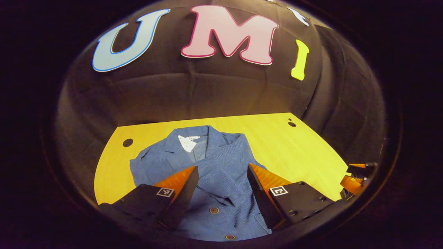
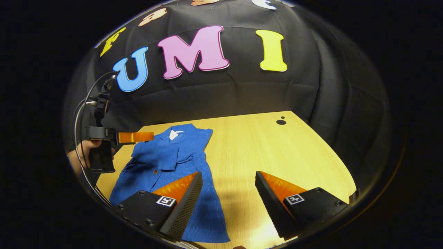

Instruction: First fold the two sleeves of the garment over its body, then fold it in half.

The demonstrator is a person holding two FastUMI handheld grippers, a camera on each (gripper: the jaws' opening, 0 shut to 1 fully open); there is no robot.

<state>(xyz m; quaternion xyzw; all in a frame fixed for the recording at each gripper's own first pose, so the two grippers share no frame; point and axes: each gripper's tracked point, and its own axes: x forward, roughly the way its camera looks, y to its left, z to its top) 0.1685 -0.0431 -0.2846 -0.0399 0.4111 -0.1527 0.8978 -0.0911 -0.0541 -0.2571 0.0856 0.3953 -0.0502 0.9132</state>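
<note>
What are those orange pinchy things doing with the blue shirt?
A person holds two grippers over a blue shirt lying on a wooden table, to fold it. Both sleeves look already folded over the shirt's body; the fold in half isn't done. The left gripper and the right gripper are open, holding nothing.

Dim booth, warm overhead light on table — sharp centre, heavy fisheye bending, dark edges.

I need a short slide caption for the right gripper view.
Open right gripper above the wooden table, beside a blue garment lying flat; the left gripper hovers nearby.
</note>
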